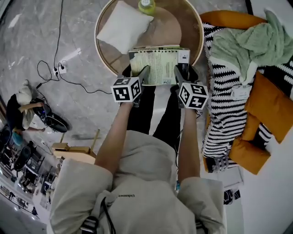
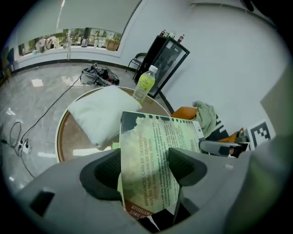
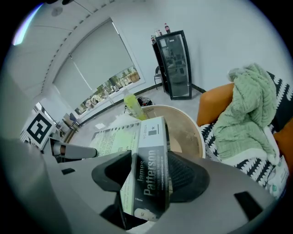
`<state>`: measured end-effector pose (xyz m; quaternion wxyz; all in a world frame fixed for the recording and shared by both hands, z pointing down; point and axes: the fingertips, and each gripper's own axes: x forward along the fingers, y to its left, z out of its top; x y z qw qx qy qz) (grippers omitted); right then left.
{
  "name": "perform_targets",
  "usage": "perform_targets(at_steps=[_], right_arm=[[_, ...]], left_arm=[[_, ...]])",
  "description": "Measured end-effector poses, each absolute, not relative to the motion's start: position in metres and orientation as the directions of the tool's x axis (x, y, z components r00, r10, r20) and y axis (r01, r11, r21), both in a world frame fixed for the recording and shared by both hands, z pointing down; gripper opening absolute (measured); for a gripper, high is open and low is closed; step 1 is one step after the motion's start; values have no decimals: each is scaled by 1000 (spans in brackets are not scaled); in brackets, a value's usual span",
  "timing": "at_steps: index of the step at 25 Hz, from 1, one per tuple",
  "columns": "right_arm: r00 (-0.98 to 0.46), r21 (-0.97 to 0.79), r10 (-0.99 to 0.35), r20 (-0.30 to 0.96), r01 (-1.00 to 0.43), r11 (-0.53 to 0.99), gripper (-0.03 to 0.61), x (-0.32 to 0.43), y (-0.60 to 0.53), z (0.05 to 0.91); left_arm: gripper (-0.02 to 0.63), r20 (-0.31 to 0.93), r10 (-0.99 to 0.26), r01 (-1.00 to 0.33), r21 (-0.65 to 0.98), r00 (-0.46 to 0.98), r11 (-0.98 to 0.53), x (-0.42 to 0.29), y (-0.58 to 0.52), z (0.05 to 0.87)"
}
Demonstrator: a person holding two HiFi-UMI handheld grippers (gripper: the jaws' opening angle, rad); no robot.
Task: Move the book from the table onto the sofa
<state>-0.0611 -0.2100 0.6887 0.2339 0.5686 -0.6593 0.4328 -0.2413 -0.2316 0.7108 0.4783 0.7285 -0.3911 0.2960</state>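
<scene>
Gripping with both: your left hand-held gripper (image 2: 145,161) has its dark pads set wide, closed on the near left corner of the pale green paperback book (image 1: 158,64). The cover stands slanted between the pads and fills the gap.

Your right hand-held gripper (image 3: 149,176) is clamped on the book's grey spine side, one pad on each face, also wide to take the thickness.

Writing:
- Spine, right gripper view: "James Patterson" in white on grey, with a small star mark higher up.
- Back cover, left gripper view: capitals starting "APPEARANCES CAN BE DECEIVING". The smaller text beneath is too fine to read.
- Each gripper's cube carries black-and-white square markers.

Position: the book is held back cover up between the two grippers, over the near rim of the round wooden worktop (image 1: 103,55). It sits just short of the white square pillow (image 1: 123,26). A clear plastic bottle of yellow-green drink (image 1: 147,5) stands beyond the pillow. Whether the book's far edge touches the wood, I can't tell.

The sofa (image 1: 219,91), with its black-and-white striped throw, orange cushions (image 1: 270,105) and crumpled mint-green blanket (image 1: 252,43), lies to your right, apart from the book.

Pose: your forearms reach forward side by side, roughly parallel. Both grippers are angled downward, cubes facing up.
</scene>
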Motion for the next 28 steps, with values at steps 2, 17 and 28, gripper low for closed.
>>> perform_targets(at_steps=[2, 17, 28], right_arm=[[-227, -303, -562, 795, -952, -46, 215, -59, -207, 670], [5, -249, -725, 688, -938, -243, 215, 12, -186, 521], [245, -209, -751, 613, -866, -454, 215, 73, -130, 466]], left_arm=[[313, 801, -286, -847, 462, 526, -264, -239, -234, 692], [313, 688, -257, -687, 471, 679, -554, -151, -267, 551], [314, 621, -138, -496, 451, 771, -742, -62, -252, 496]])
